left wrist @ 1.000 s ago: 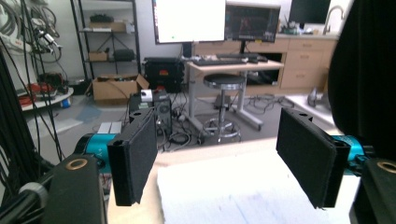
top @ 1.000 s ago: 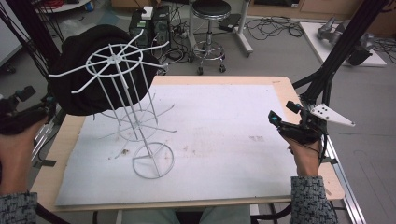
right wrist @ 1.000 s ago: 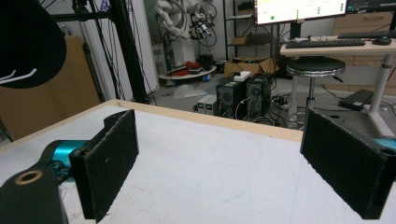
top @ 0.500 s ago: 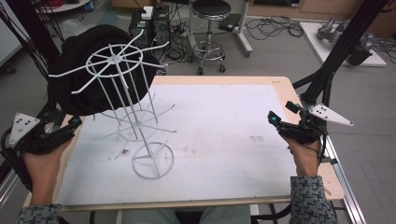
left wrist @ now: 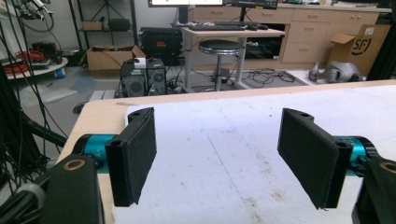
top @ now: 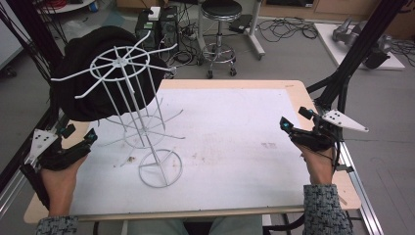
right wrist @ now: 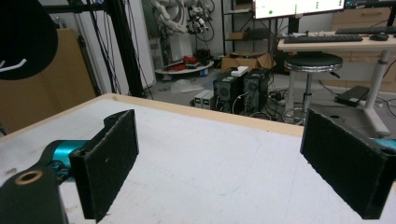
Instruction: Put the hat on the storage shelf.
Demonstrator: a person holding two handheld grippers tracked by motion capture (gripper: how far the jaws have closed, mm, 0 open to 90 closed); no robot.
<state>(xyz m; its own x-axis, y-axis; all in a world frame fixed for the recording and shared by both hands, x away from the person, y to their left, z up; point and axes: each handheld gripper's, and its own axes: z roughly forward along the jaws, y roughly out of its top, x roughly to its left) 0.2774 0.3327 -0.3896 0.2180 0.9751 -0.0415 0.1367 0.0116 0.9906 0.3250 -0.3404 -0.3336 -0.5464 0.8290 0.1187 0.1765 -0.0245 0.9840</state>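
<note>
A white wire rack (top: 147, 132) stands on the left part of the table, its ring base (top: 160, 168) on the white sheet. A black hat (top: 93, 73) hangs over its upper tier on the far left side; a piece of the hat (right wrist: 23, 32) appears at the top left of the right gripper view. My left gripper (top: 80, 133) is low at the table's left edge, just left of the rack, open with nothing between its pads (left wrist: 133, 158). My right gripper (top: 293, 117) is over the table's right edge, open and empty, its pads (right wrist: 109, 158) wide apart.
The white sheet (top: 235, 142) covers a wooden board with a bare rim. Black frame poles (top: 352, 58) rise off the right edge. Beyond the far edge stand a stool (top: 221, 10) and computer towers (top: 156, 22) among cables.
My left hand has come in from the left edge of the view and dropped toward the table beside the rack. The right hand, rack and hat have stayed put.
</note>
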